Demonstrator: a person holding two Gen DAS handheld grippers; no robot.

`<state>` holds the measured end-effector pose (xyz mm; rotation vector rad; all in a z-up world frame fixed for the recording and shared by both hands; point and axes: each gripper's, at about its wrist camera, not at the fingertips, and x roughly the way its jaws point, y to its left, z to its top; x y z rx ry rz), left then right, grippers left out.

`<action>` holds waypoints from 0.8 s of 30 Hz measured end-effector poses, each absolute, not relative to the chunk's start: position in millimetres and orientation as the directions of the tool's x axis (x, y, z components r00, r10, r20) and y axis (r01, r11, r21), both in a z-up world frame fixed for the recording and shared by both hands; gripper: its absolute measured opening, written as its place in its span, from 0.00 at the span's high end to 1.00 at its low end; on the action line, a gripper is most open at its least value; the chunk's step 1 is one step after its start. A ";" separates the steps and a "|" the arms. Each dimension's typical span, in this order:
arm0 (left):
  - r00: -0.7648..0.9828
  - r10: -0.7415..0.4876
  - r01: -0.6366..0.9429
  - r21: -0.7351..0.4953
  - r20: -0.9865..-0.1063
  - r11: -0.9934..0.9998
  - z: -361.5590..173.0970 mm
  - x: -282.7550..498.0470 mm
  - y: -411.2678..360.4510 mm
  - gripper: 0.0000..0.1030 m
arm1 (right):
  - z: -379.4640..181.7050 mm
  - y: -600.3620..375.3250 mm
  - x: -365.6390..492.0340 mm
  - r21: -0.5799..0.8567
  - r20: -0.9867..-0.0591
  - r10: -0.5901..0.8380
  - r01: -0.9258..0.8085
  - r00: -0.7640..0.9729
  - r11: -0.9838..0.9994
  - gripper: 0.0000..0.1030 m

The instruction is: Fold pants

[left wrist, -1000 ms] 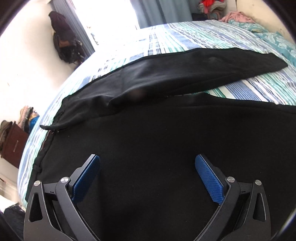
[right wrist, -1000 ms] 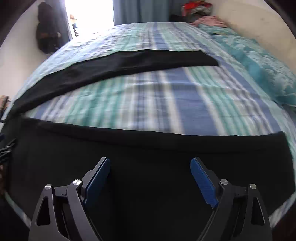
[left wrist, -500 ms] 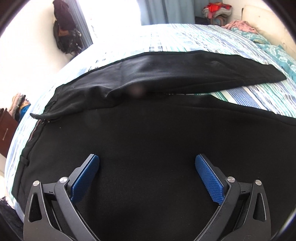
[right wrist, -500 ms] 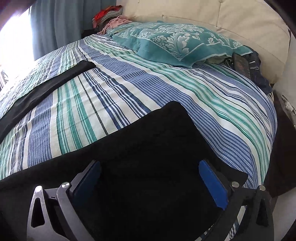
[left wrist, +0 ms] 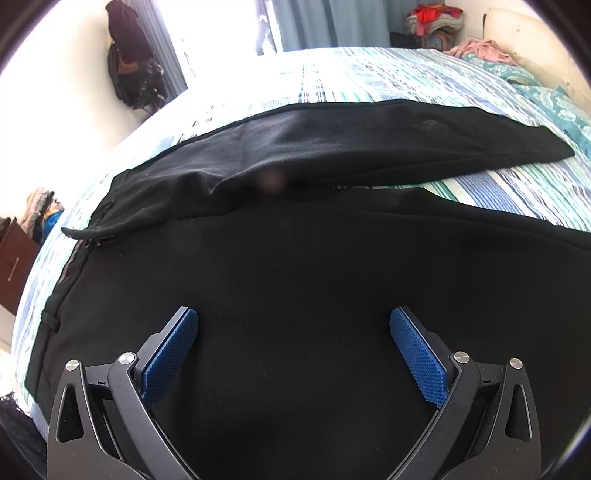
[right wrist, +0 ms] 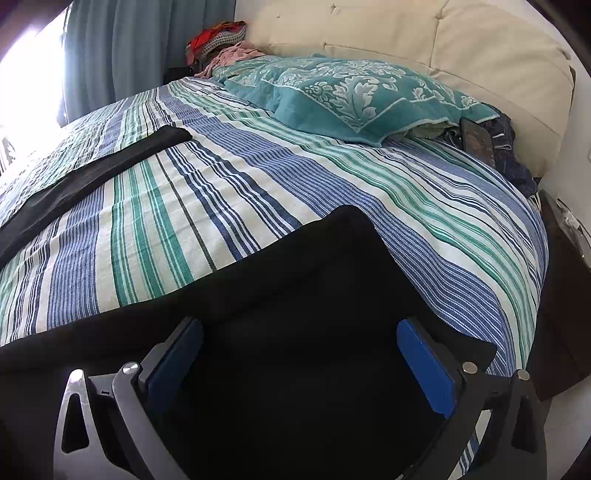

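**Right gripper swings to the hem end of the pants**

Swung round from a second ago, the right wrist view now faces the headboard rather than the window, and the hem end of a black trouser leg lies under it; the left view has only crept a little closer to the cloth.

Both sets of jaws stand wide apart with nothing between the pads. The right gripper (right wrist: 299, 350) hangs low over the near leg's hem (whether its fingers touch the fabric cannot be told), with the hem's corner just beyond the right blue pad (right wrist: 424, 369). The left gripper (left wrist: 293, 350) hovers over the broad seat area, blue pads (left wrist: 170, 354) flanking plain black cloth.

Outward from there, the black pants (left wrist: 295, 258) lie spread flat on the striped bedsheet (right wrist: 221, 199), waistband (left wrist: 62, 280) at the left edge of the left view. The far leg (left wrist: 369, 147) angles away from the near leg, so a wedge of sheet shows between them.

Beyond the pants, a teal patterned pillow (right wrist: 351, 96) rests against the cream headboard (right wrist: 461, 48). Dark bags (left wrist: 131, 62) hang on the wall beside the bright window, and a heap of clothes (left wrist: 436, 18) sits in the far corner.
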<state>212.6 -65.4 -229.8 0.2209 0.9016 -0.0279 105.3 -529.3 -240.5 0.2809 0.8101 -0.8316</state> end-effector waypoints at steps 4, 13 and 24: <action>0.624 0.070 0.116 0.181 -0.778 0.977 -230.0 212.8 -65.1 0.01 | -240.8 -528.9 105.7 -0.084 -0.731 -0.551 0.749 0.402 0.657 0.00; 0.561 0.121 0.123 0.227 -0.819 0.966 -216.1 221.9 -71.8 0.00 | -232.9 -530.3 109.1 -0.108 -0.758 -0.543 0.752 0.361 0.650 0.00; 0.626 0.153 0.078 0.257 -0.765 0.963 -138.6 304.5 -53.0 0.00 | -111.5 -397.6 208.6 -0.169 -0.699 -0.442 0.471 0.562 0.866 0.00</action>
